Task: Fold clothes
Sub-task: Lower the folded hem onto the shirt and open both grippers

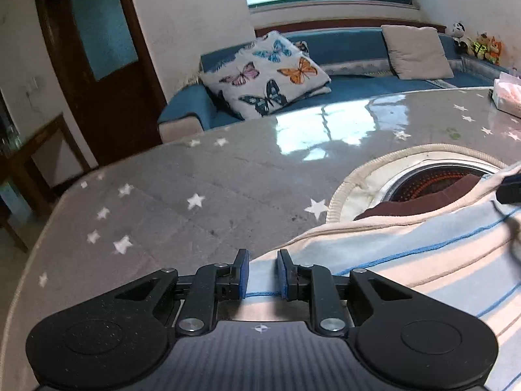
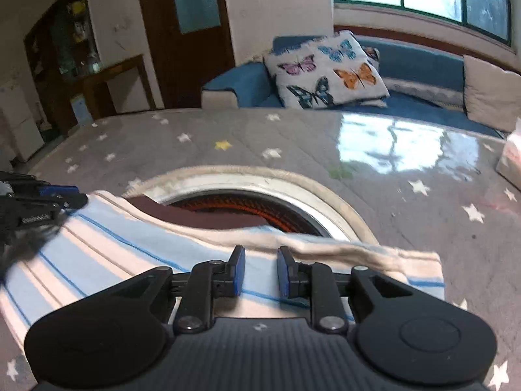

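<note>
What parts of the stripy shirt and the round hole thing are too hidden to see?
- Striped shirt: left wrist view, cut by the right and bottom edges; the left gripper covers its near hem.
- Striped shirt, right wrist view: the right gripper covers the near part.
- Round opening: both views, the shirt hides its near side.
- Toys: too small.

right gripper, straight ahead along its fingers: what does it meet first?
Probably the striped garment: its cream folded edge lies directly beyond the open right gripper. Past that is the round opening in the table, then the sofa. Height above the cloth is unclear.
</note>
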`<state>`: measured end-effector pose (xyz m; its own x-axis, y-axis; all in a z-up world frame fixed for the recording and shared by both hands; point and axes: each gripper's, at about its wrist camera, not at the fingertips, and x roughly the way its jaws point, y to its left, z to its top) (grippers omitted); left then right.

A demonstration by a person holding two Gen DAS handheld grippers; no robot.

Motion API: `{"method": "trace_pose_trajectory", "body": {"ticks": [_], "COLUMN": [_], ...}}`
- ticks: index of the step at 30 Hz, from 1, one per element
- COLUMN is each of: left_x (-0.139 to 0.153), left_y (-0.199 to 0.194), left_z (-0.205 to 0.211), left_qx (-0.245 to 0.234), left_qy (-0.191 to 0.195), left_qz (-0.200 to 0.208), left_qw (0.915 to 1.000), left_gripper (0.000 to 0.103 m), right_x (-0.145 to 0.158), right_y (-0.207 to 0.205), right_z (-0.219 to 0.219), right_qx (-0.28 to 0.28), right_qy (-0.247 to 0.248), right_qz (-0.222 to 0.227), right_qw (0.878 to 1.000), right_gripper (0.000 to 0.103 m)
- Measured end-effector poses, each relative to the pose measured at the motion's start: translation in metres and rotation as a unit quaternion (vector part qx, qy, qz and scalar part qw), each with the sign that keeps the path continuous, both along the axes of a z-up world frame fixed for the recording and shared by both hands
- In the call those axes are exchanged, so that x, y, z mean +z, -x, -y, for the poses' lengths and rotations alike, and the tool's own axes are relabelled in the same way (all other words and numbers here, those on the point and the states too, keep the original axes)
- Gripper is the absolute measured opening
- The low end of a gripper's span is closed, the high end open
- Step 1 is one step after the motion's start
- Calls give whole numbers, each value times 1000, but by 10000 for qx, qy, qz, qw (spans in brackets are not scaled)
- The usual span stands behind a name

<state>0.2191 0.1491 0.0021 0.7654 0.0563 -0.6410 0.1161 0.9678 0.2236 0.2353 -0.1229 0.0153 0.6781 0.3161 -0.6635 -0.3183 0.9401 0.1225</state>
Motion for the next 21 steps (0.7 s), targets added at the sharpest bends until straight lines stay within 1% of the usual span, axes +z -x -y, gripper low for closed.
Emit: {"method": "trace_pose_trajectory", "body": {"ticks": [4,5,6,8,10,12,13,15,17,19,21], "left_x": [7,10,11,13,14,15,15,16,17,16,14], "left_y": [10,13,17,22,28,37,44,55,67,76,84], "left_z": [-2,-4,-7,-14,-24,-31,-32,-33,-34,-33,-32], "left_qx": [-53,-40,-2,97,227,231,248,235,184,156,119], "left_qy": [30,60,86,141,259,404,352,321,398,458,508], "left_qz": [84,113,131,147,73,45,86,135,152,151,130], "left_qw": [9999,9999,9999,9997,9994,9989,9990,9991,9989,9987,9986], "left_gripper": [23,25,28,28,29,35,37,49,49,49,51], "right_x": [8,8,9,8,4,1,0,-3,-7,-7,-6], "right_y": [2,1,1,-2,-6,-7,-7,-4,1,9,17], "right_z": [-21,-28,-34,-46,-60,-75,-81,-95,-107,-118,-128], "right_qx": [304,363,411,501,579,678,721,853,1006,1198,1346], "right_qy": [-134,-151,-162,-209,-204,-153,-124,4,149,233,236], "right_qz": [39,44,61,44,15,16,32,93,166,217,294], "right_qw": [9994,9992,9990,9985,9981,9976,9973,9963,9947,9923,9902], "right_gripper": [22,22,23,27,28,28,28,28,29,35,36]}}
